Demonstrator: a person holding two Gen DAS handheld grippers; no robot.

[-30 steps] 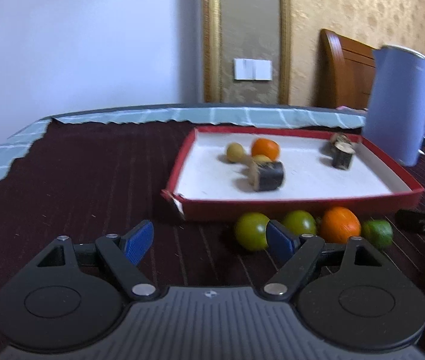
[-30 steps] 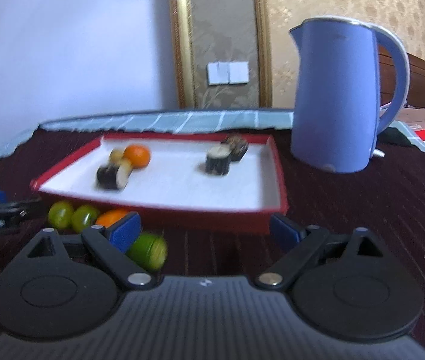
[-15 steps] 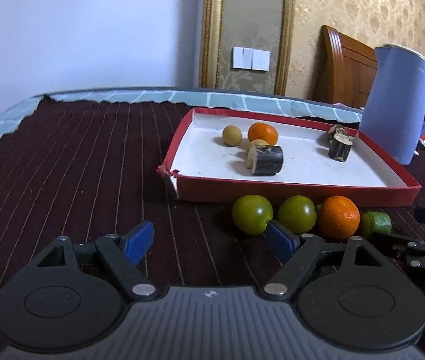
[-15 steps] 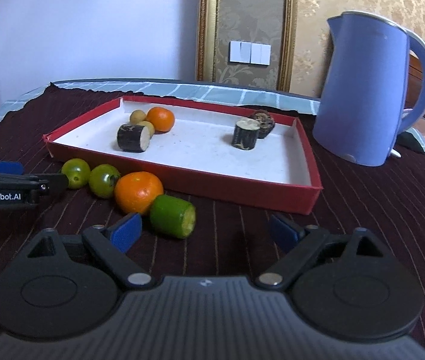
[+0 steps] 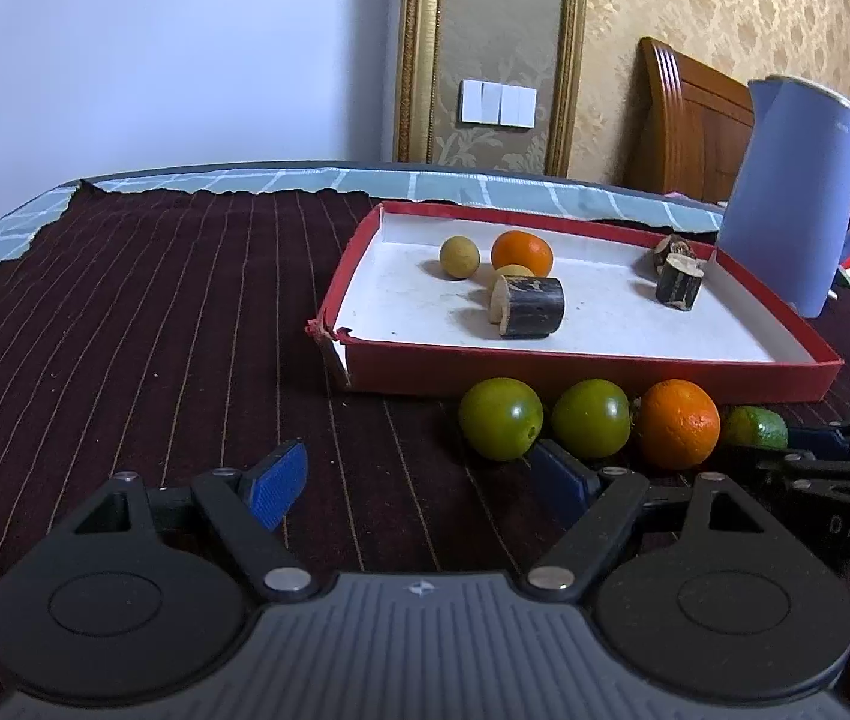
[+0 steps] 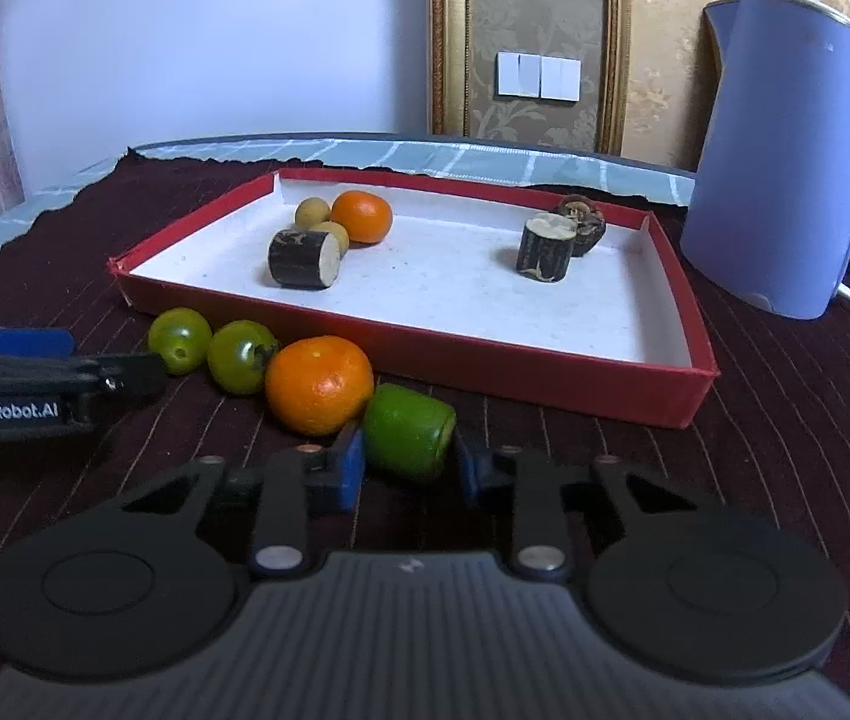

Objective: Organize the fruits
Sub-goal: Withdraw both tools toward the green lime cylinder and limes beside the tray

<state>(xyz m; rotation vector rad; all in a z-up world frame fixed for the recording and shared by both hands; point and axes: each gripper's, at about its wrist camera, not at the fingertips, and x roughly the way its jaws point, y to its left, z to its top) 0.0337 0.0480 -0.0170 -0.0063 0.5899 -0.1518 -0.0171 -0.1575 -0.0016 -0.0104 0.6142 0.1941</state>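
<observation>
A red tray [image 5: 574,369] [image 6: 520,369] with a white floor holds an orange [image 6: 362,216], two small yellow fruits and three dark cut pieces. In front of it lie two green fruits [image 5: 501,418] [image 5: 591,418], an orange [image 5: 678,424] [image 6: 320,384] and a green cut piece [image 6: 410,432] [image 5: 753,427]. My right gripper [image 6: 407,468] is shut on the green cut piece on the cloth. My left gripper [image 5: 419,480] is open and empty, left of the green fruits.
A blue kettle [image 5: 796,192] [image 6: 784,150] stands right of the tray. The dark red striped cloth [image 5: 155,330] covers the table, with its edge at the left and back. A wooden chair back [image 5: 688,126] is behind.
My right gripper has moved forward and closed its fingers on the green cut piece. My left gripper has risen slightly and stays open.
</observation>
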